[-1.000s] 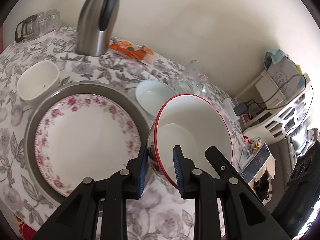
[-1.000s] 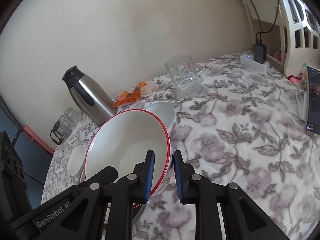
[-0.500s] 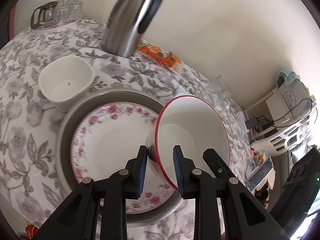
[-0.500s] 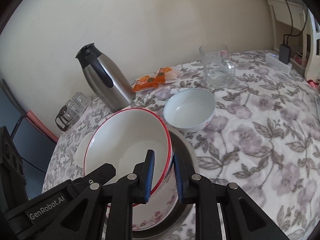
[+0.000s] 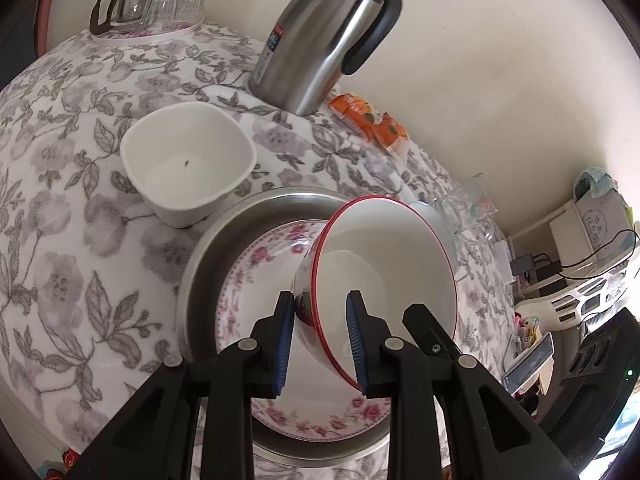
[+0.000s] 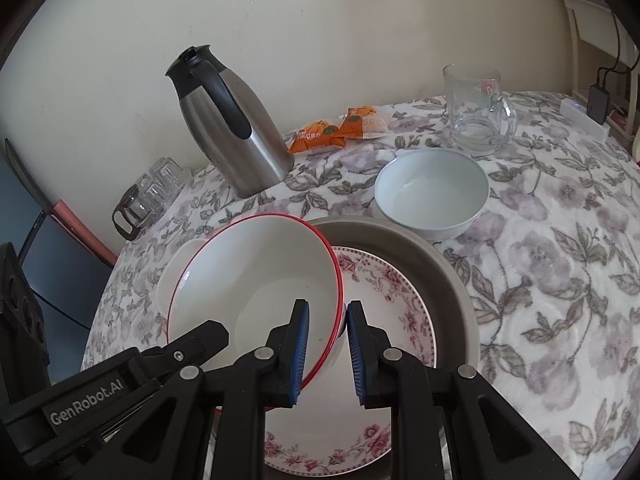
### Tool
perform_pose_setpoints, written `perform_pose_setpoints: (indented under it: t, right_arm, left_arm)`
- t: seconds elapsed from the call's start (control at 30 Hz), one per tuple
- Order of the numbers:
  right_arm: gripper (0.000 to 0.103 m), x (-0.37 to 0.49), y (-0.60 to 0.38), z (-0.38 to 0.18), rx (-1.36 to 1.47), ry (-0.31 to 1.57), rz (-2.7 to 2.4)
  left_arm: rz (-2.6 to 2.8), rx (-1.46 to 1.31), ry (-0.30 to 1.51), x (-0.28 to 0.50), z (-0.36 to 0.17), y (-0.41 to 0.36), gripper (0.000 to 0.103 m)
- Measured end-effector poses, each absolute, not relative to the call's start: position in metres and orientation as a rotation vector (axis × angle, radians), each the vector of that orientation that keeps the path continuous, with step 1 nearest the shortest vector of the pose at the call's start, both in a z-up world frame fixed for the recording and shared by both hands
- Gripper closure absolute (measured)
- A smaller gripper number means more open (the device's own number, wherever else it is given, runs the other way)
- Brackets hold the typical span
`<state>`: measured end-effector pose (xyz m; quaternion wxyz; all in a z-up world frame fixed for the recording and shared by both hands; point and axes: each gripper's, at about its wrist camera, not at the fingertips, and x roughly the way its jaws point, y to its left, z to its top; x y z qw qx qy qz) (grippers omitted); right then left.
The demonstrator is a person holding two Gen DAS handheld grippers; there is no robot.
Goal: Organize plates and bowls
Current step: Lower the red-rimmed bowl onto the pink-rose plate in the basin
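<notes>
Red-rimmed bowl (image 5: 384, 280) carried in the air over the flowered plate (image 5: 256, 304), which lies in the steel pan (image 5: 208, 264). Pinched at opposite sides of the rim: left gripper (image 5: 320, 340) clamped on the rim, one pad outside the wall and one inside; right gripper (image 6: 326, 346) clamped likewise on the far side. Glazed ceramic by the look, so probably stiff, fairly heavy, slick under rubber pads and ready to chip or crack if knocked against the plate or dropped. Rim pinch from two sides judged the sensible hold here, since the wall is too wide and curved for one pair of fingers to span; even pressure on both sides needed, or a slip and a swing. Round, so no true long axis; mouth tilted, facing up and toward the right gripper in the left view, foot toward the plate. Levelling probably wanted before setting down, so that the foot lands flat at the plate's centre. Elsewhere on the floral cloth (image 6: 560, 280): square white bowl (image 5: 188, 160) just beside the pan, pale round bowl (image 6: 432, 192) at the pan's other edge, both apart from the carried bowl.
</notes>
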<state>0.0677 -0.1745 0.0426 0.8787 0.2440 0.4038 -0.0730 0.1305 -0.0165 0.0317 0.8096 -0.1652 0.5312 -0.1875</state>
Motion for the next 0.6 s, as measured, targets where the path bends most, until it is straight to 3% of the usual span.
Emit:
perform_pose_setpoints:
  t: [0.6]
  right_arm:
    - [0.082, 0.074, -0.176, 0.026, 0.497, 0.896, -0.189]
  left_arm:
    - [-0.401, -0.310, 1.212, 0.138, 0.008, -0.024, 0.077]
